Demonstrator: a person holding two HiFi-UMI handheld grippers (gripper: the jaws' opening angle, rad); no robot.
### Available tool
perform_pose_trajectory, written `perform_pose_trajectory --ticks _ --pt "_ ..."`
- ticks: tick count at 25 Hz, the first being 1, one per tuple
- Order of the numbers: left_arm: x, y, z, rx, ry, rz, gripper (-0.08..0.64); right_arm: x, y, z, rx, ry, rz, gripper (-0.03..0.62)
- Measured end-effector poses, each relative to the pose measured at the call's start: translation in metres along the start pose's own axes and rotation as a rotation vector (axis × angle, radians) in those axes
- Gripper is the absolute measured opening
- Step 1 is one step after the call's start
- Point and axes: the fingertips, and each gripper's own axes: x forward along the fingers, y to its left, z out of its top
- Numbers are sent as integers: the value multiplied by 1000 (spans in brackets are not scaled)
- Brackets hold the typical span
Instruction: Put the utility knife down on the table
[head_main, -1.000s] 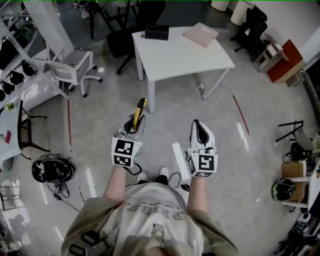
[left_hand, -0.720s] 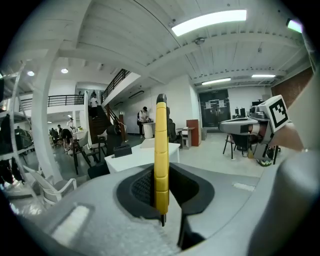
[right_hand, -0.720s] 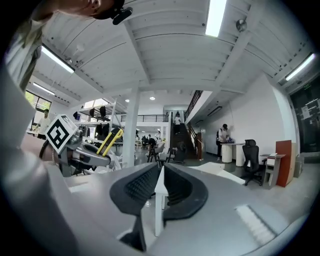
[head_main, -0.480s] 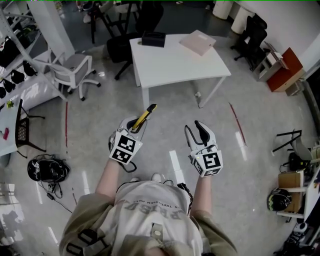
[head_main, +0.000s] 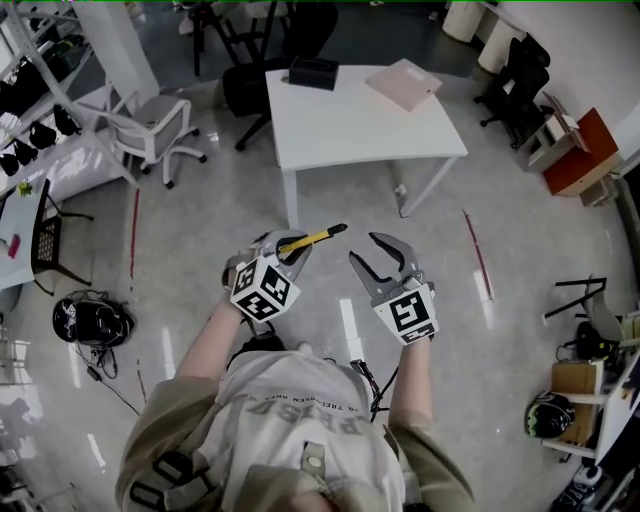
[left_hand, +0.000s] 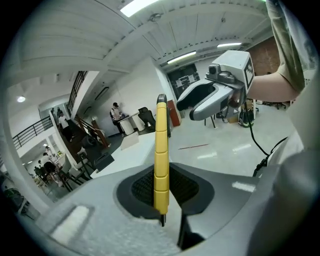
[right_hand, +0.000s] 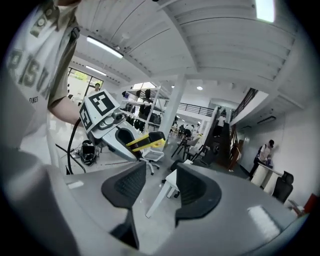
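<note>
While the left claw (head_main: 284, 246) is clamping the utility knife (head_main: 315, 238) over the floor, short of the far counter (head_main: 350, 130), the empty right claw (head_main: 366, 250) has just been opening; loosening early is likely risking a drop.

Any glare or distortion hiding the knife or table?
Head view: sharp; light streaks on the glossy grey floor, white rectangular table evenly lit. Left gripper view: fisheye bending, yellow utility knife crisp in the left tool. Right gripper view: dark corners, heavy fisheye.

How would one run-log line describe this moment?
left gripper: shut on utility knife | right gripper: empty, jaws just opening | table: ahead, knife not yet down
</note>
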Motion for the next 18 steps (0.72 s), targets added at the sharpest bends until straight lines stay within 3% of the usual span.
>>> perform_pose_trajectory --ticks 7,13,18 --pt "24 -15 -4 116 40 -79 48 20 -2 -11 -215 143 90 219" --pt "44 -9 -15 179 58 -120 48 46 9 -24 -314 227 202 218" --pt "60 11 -21 240 66 -151 48 70 6 -35 -384 289 241 190"
